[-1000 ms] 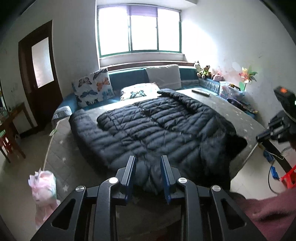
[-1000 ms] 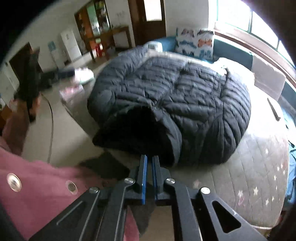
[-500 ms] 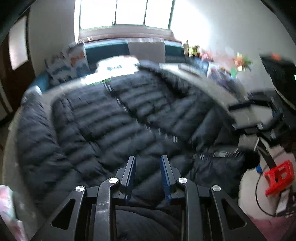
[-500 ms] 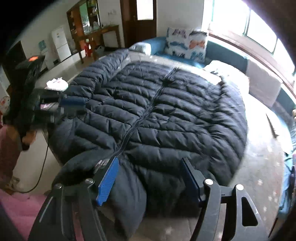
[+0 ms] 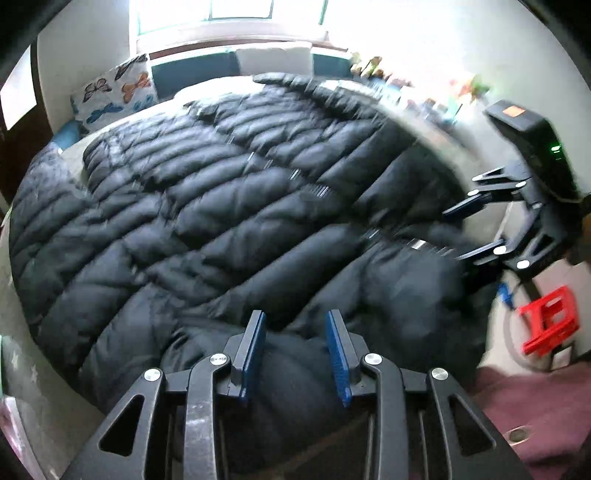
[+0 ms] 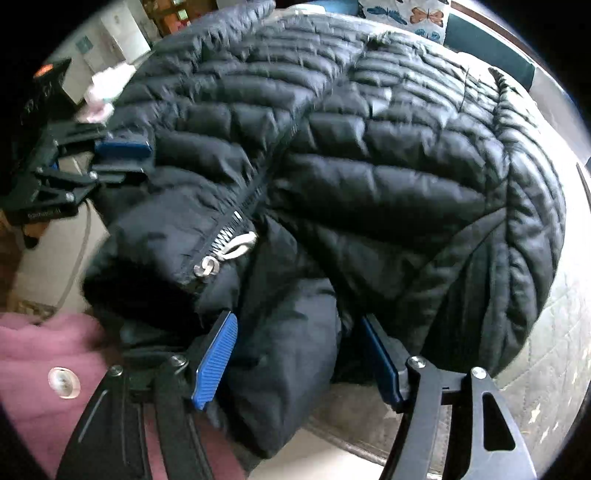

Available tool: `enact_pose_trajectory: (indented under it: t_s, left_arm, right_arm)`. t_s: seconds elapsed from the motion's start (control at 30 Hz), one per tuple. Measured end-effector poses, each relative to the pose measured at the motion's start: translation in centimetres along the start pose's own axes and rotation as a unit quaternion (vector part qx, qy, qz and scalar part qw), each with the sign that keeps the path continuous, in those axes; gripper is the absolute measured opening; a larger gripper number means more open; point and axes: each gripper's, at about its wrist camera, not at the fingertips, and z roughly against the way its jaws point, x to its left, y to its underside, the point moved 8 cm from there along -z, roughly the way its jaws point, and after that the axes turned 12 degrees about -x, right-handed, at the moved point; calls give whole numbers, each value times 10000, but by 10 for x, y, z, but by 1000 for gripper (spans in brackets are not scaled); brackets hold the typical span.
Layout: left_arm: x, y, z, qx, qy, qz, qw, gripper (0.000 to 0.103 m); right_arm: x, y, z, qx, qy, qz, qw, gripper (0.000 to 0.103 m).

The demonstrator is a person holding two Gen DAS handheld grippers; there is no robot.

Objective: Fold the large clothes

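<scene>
Black quilted coat [image 5: 229,206] spread over grey starred bed [image 6: 546,354], butterfly pillow [image 5: 110,92] by window wall; left gripper [image 5: 295,343] just widening, right gripper [image 6: 295,354] wide, each straddling hem unclamped.

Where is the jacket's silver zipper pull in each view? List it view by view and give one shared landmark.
Left wrist: the zipper pull is right of centre, small and blurred, near the right gripper.
Right wrist: the zipper pull is left of centre, large, above the right gripper.
Shared landmark: the butterfly pillow behind the black puffer jacket.
</scene>
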Motion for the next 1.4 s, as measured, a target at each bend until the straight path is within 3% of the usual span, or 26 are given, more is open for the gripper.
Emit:
enact_pose_trajectory:
  t_s: [0.1,0.17,0.23,0.33,0.4,0.53,0.67,0.77,0.9,1.07,1.17,1.23,1.37,1.4]
  left_arm:
    - [-19,-29,8,-386,1,-121,9992,37]
    - [-33,-35,6,-476,228,-83,9986,37]
    - [-54,-34,-2,-475,574,-155,9971,37]
    - [-77,-13,-24,-123,931,-283,9952,37]
    - [-83,9,-45,340,1165,-117,9925,36]
    - [-76,7,-45,345,1300,125,9908,36]
    - [-68,-16,-30,165,1178,114,9928,36]
    - [-66,-49,-10,-284,1069,-90,9938,37]
    - [-49,-87,-21,-562,980,29,9936,37]
    - [-28,-79,-71,-79,758,179,9969,37]
    - [-20,-53,-87,238,593,130,9979,37]
    - [-16,-45,-96,348,587,210,9974,37]
    - [-14,-42,-93,354,669,319,9966,37]
    - [-13,-42,-94,365,655,309,9967,37]
  right_arm:
    - [4,-19,24,-362,175,265,9988,74]
    - [12,-24,33,-535,52,320,9980,75]
    - [25,-9,28,-349,-209,314,9987,74]
    - [33,29,9,101,-310,335,9989,75]
    - [33,45,3,99,-240,424,9988,75]
    - [27,33,31,37,-440,340,9984,75]
    - [-14,-15,73,-529,-78,212,9983,75]
    - [-56,-64,81,-937,277,57,9952,75]
    - [-97,-129,35,-1116,493,9,9925,75]
    - [-146,-186,-34,-1074,501,-439,9920,75]
    - [-184,-200,-66,-945,740,-852,9891,75]
    - [-216,-197,-77,-857,1120,-1104,9838,74]
    - [-248,-180,-67,-922,1303,-1408,9771,64]
    - [-258,-174,-61,-880,1644,-1429,9720,64]
